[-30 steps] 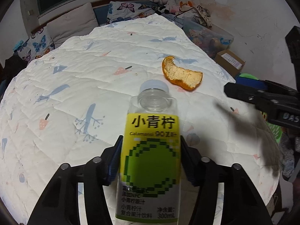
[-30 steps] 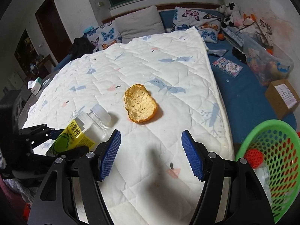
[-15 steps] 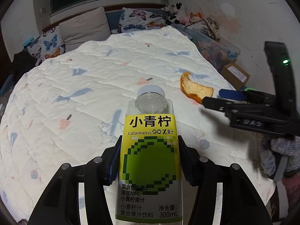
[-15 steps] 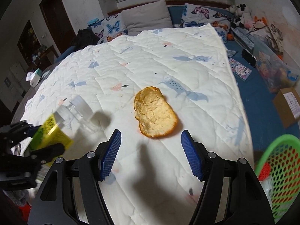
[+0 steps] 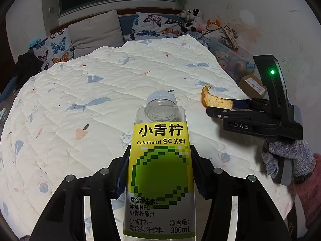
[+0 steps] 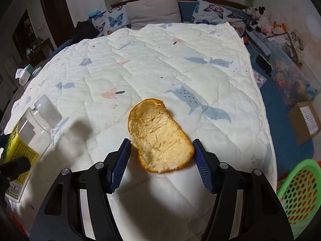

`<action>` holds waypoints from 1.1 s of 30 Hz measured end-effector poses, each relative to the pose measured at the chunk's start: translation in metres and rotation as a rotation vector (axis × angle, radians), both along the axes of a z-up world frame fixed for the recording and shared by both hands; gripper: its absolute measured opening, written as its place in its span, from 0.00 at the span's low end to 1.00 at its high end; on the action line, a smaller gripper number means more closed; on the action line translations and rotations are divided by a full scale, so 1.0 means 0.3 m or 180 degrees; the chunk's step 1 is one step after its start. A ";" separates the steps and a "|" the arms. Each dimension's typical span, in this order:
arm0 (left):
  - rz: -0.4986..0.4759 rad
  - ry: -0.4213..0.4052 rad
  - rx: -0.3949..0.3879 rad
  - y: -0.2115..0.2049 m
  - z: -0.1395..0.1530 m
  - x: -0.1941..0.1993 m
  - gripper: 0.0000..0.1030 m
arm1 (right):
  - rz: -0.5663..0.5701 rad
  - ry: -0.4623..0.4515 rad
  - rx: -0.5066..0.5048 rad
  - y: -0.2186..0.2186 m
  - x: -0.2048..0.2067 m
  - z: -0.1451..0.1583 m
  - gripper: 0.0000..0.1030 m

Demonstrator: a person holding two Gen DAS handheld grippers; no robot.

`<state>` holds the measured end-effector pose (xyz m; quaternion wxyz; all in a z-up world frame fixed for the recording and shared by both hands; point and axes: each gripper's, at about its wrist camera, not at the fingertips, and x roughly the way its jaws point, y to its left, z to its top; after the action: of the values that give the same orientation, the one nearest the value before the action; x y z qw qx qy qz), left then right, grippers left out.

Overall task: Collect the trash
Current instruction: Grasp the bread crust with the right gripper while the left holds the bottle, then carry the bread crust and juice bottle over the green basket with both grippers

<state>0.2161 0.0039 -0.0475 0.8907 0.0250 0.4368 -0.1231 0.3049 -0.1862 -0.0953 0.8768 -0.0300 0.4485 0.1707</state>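
Observation:
My left gripper (image 5: 160,172) is shut on an empty juice bottle (image 5: 161,172) with a yellow-green label and white cap, held above the white quilt (image 5: 100,100). The bottle also shows at the left edge of the right wrist view (image 6: 24,132). A large piece of orange peel (image 6: 159,134) lies pith-up on the quilt (image 6: 180,70). My right gripper (image 6: 161,152) is open, its blue pads either side of the peel's near end; the right pad looks to touch it. The right gripper (image 5: 230,105) shows at the peel (image 5: 214,101) in the left wrist view.
A green perforated trash basket (image 6: 299,188) holding some items stands on the floor off the bed's right edge. A cardboard box (image 6: 305,120) and a clear toy bin (image 6: 289,78) sit along the right wall. Pillows (image 6: 154,10) line the headboard.
My right gripper has moved forward to the peel, so the pads now flank it, and the jaws have narrowed. My left gripper has lifted the bottle somewhat higher over the quilt.

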 end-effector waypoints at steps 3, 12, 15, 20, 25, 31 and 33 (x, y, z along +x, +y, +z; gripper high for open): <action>0.0021 0.0008 -0.0017 0.010 -0.004 0.002 0.51 | 0.0038 -0.0015 -0.0062 0.013 0.007 -0.005 0.62; 0.0034 -0.0001 -0.0056 0.012 0.001 0.001 0.51 | 0.0118 -0.0168 -0.0210 0.026 -0.023 -0.004 0.44; 0.0025 -0.0002 -0.0061 0.010 0.003 0.001 0.51 | 0.0123 -0.0205 -0.0188 0.022 -0.036 0.007 0.38; 0.0013 -0.0024 -0.0068 0.003 0.012 -0.004 0.51 | 0.0117 -0.0213 -0.0114 0.012 -0.065 0.017 0.35; -0.0007 -0.0034 -0.0086 -0.006 0.020 -0.006 0.51 | 0.0126 -0.0253 -0.0039 0.001 -0.109 0.041 0.34; -0.0099 -0.0069 -0.0119 -0.052 0.038 -0.019 0.51 | 0.0095 -0.0348 0.0060 -0.053 -0.192 0.098 0.34; -0.0153 -0.0086 -0.0132 -0.078 0.048 -0.024 0.51 | 0.0044 -0.0378 0.0096 -0.089 -0.226 0.118 0.34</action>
<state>0.2088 -0.0193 -0.0332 0.8937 0.0186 0.4214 -0.1532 0.2370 -0.2129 -0.0598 0.9011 -0.0300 0.3928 0.1815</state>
